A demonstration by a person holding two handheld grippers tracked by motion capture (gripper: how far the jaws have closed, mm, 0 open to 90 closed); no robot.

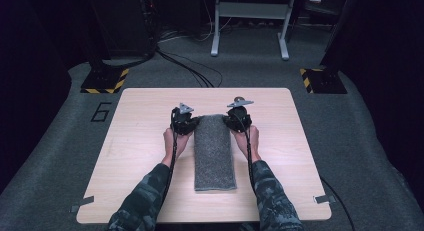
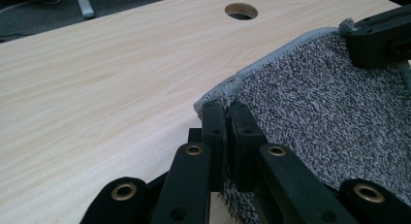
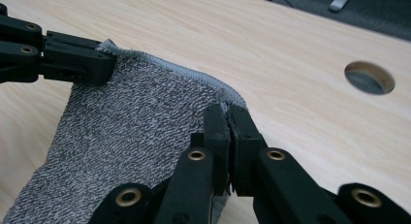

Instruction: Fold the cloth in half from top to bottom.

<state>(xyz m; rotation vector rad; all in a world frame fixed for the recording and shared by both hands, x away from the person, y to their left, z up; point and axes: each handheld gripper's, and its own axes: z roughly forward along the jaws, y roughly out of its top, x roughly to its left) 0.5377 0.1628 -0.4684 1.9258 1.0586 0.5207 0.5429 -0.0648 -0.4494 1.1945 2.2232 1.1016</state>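
So there's a grey towel (image 1: 214,153) folded into a long narrow strip, lying in the middle of the wooden table (image 1: 135,156). Its long axis runs straight away from the person, with the near short end close to the person's edge of the table and the far end pointing toward the back edge. The near part lies flat on the wood.

Up at the far end, both grippers have a corner each. The left gripper (image 1: 190,122) sits on the far left corner, and in the left gripper view its jaws are squeezed together with the stitched hem of the towel (image 2: 310,112) pinched between them. The right gripper (image 1: 233,120) has the far right corner the same way, jaws pressed closed on the hem. In the right gripper view the towel (image 3: 131,136) edge looks lifted a bit off the wood between the two grippers, and the left gripper (image 3: 104,61) shows at the other corner.

Nothing else sits on the tabletop near the towel. There's a round hole (image 3: 369,77) in the table just beyond the right gripper. Past the table, on the grey carpet, cables (image 1: 190,71) run to a white metal frame (image 1: 250,21).
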